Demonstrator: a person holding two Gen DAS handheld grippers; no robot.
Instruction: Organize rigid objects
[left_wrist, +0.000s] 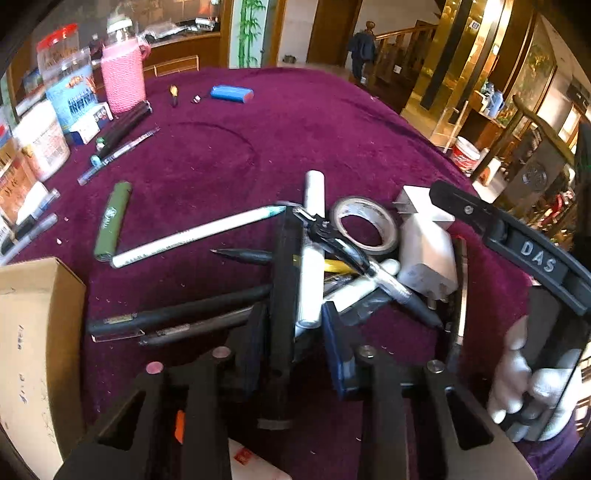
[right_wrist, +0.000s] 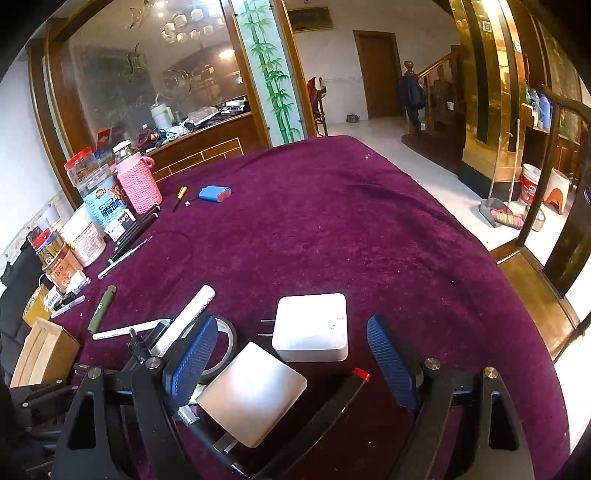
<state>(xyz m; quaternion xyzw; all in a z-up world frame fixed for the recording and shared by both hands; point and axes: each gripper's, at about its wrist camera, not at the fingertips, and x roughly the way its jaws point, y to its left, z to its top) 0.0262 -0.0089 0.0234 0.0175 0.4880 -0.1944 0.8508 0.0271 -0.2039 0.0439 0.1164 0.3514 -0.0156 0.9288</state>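
Maroon tabletop (right_wrist: 369, 221): your left tongs (left_wrist: 291, 332) clench a black bar (left_wrist: 283, 280), long axis running away from you; right tongs (right_wrist: 291, 354) released, straddling white chargers (right_wrist: 312, 326).

Tablecloth (right_wrist: 351, 221) lay bare from 12 to 3 o'clock; jars and boxes (right_wrist: 92, 199) crowded 10 o'clock, pens (left_wrist: 199, 236) and chargers (right_wrist: 312, 328) blocked the near centre.

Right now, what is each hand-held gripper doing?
Left hand-held gripper: narrowed around the white tube and a black stick; grip cannot be told.
Right hand-held gripper: open, holding nothing, over the white charger.
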